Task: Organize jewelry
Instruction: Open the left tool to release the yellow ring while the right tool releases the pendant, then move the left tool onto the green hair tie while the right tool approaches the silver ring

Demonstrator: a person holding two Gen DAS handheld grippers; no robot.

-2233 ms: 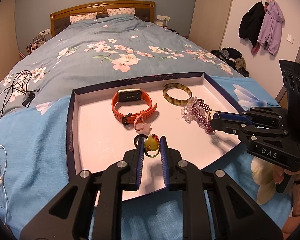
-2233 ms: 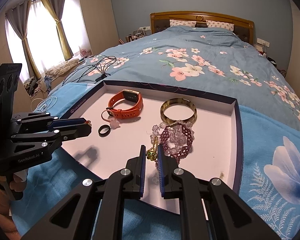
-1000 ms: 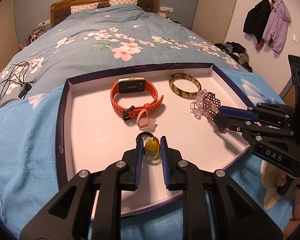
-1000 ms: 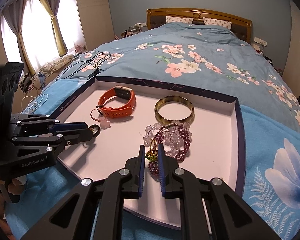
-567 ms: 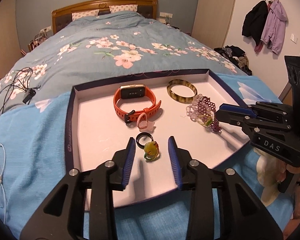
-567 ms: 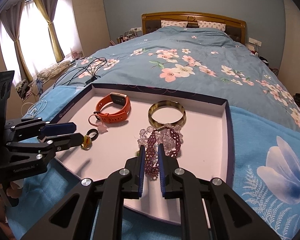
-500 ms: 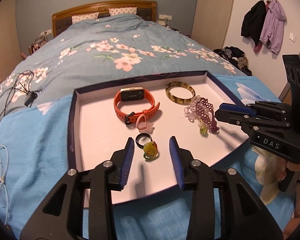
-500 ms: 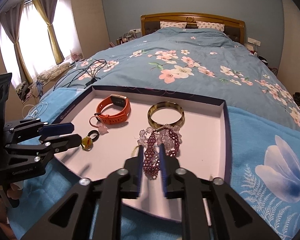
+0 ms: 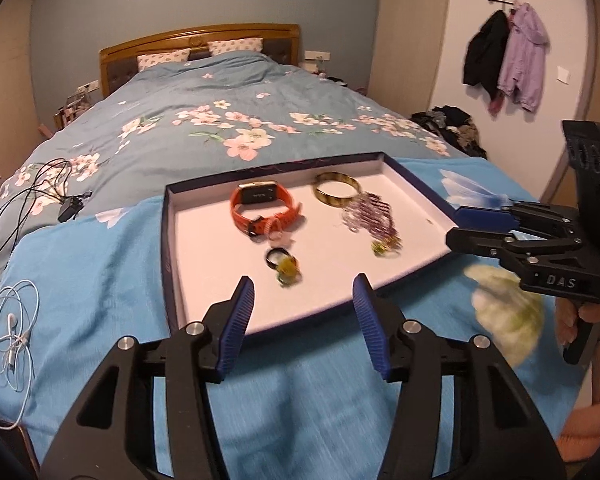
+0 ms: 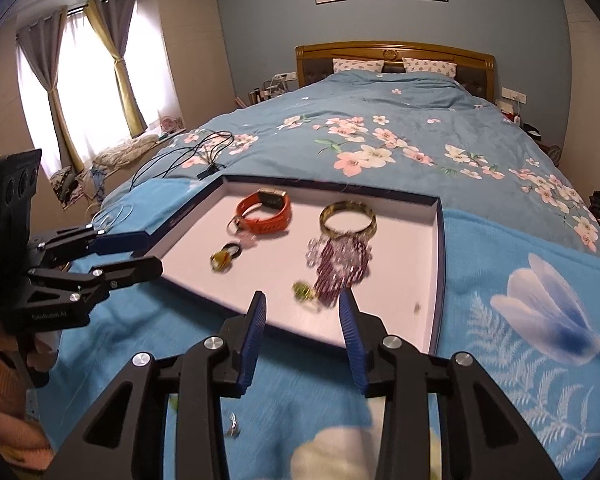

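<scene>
In the left wrist view the left tool (image 9: 303,300) sits at lower centre, its blue pads spread and opening with nothing between them, held over the blue blanket (image 9: 100,280) just short of the tray (image 9: 172,248). The tray lies on the bed (image 9: 220,120) at mid frame. On its pale floor, the orange watch (image 9: 262,208) lies toward the upper left, the tortoiseshell bangle (image 9: 336,188) to its right, and the purple bead bracelet (image 9: 370,216) just below the bangle. A black ring (image 9: 274,257) touches a yellow-green bead charm (image 9: 288,270) near the tray's lower middle, blurred. In the right wrist view the right tool (image 10: 303,316) at lower centre is likewise parting, empty, over the tray's near edge; a small green charm (image 10: 303,291) lies just beyond it beside the bracelet.
</scene>
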